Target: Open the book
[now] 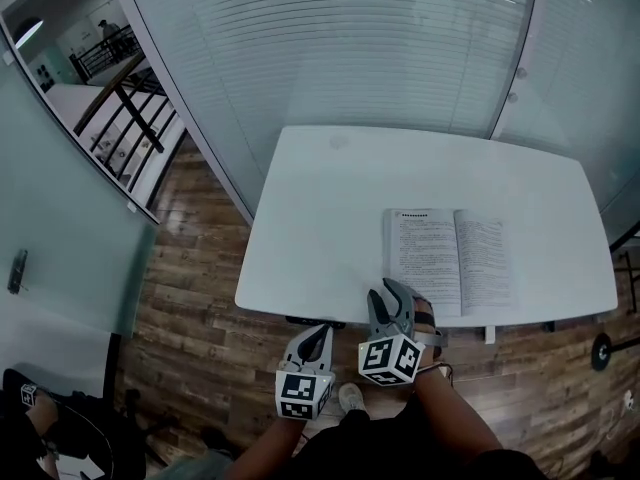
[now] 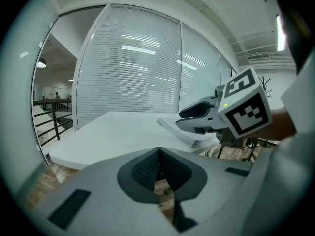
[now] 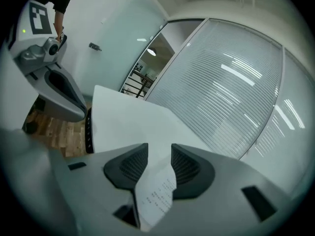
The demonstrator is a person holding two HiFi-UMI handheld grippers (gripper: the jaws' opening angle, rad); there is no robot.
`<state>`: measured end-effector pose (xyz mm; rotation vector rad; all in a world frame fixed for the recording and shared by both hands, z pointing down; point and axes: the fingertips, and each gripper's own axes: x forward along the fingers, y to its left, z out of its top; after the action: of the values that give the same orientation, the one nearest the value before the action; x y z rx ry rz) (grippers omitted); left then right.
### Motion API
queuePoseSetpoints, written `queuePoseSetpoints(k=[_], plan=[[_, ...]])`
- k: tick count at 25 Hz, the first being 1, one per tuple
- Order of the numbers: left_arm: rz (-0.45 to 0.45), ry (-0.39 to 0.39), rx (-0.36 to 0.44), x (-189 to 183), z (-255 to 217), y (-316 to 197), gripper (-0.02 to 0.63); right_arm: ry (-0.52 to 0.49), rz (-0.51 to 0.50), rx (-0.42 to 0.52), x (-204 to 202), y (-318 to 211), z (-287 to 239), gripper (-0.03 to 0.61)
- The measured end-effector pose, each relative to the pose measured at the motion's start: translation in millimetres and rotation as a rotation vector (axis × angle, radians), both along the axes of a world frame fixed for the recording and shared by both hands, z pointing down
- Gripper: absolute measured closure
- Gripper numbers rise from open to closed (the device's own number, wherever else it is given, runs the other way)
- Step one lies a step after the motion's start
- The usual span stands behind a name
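book (image 1: 450, 260) lay open on table (image 1: 320, 218) | right gripper (image 1: 388, 290) jaws released, page (image 3: 156, 193) loose between them | left gripper (image 1: 320, 332) jaws clenched, empty

Print covers the open book (image 1: 450, 260), too small to read.

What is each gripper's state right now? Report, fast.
Left gripper: closed, empty.
Right gripper: open, with a page of the book between its jaws, not clamped.
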<state>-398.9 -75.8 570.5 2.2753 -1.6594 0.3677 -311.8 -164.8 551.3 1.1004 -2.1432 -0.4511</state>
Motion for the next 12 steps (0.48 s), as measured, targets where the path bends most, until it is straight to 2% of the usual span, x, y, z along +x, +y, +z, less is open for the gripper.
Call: queuePoseSetpoints(k=[4,8,12], plan=[[0.029,0.013,0.019,8,-8,-1,0.601,-0.132,0.044,0.008,14,7,-30,0.428],[0.083,0.034,0.077,29,-27,-4,0.6,-0.248,0.11,0.012,48,11,-58,0.438],[0.137,0.046,0.135,62,-48,-12,0.6,-0.355,0.141,0.048,91,15,-83,0.566]])
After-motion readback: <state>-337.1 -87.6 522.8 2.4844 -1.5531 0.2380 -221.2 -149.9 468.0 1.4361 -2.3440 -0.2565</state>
